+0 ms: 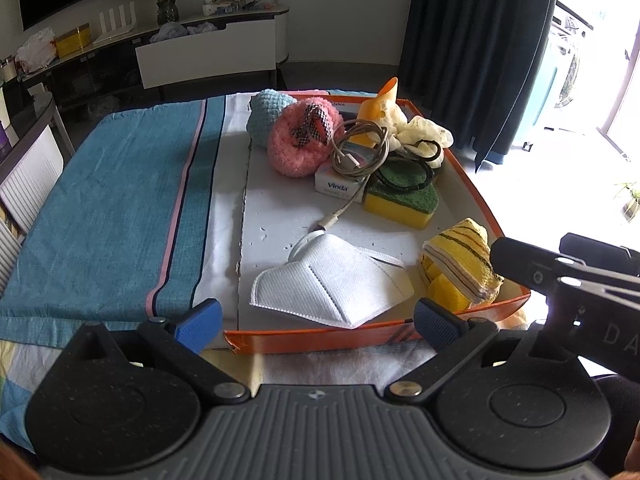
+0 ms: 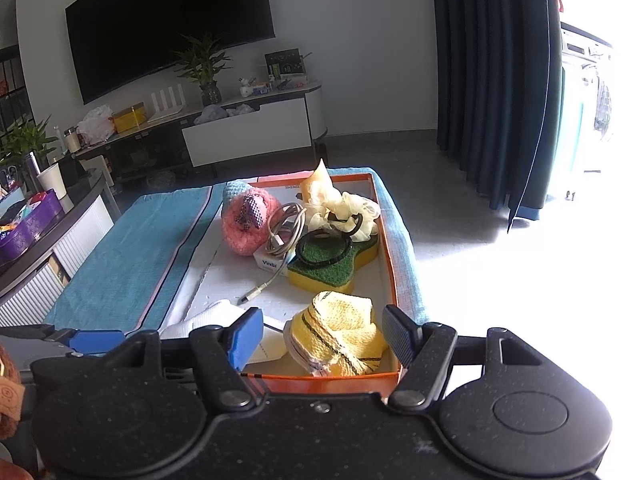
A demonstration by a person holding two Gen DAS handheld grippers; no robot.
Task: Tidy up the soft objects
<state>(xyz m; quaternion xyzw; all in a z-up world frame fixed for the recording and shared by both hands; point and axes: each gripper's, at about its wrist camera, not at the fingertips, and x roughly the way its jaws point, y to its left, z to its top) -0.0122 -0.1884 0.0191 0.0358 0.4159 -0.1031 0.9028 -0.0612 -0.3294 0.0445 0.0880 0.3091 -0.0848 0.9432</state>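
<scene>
An orange box lid (image 1: 312,336) (image 2: 390,264) lies on a blue striped towel (image 1: 112,200) (image 2: 132,256). In it lie a white face mask (image 1: 332,280), a folded yellow cloth (image 1: 464,264) (image 2: 340,332), a green-and-yellow sponge (image 1: 404,196) (image 2: 332,264), a pink fluffy item (image 1: 296,148) (image 2: 244,228), a teal knitted item (image 1: 268,108), a cream scrunchie (image 1: 424,128) (image 2: 344,204) and a coiled cable (image 1: 360,148) (image 2: 284,228). My left gripper (image 1: 318,322) is open just before the lid's near edge, facing the mask. My right gripper (image 2: 320,340) is open, with the yellow cloth between its fingers.
A Vinda tissue pack (image 1: 340,186) (image 2: 272,262) and black hair ties (image 1: 408,172) (image 2: 324,248) lie in the lid. A TV cabinet (image 2: 248,128) stands behind, a dark curtain (image 2: 492,80) at right, and a side table (image 2: 36,240) with clutter at left.
</scene>
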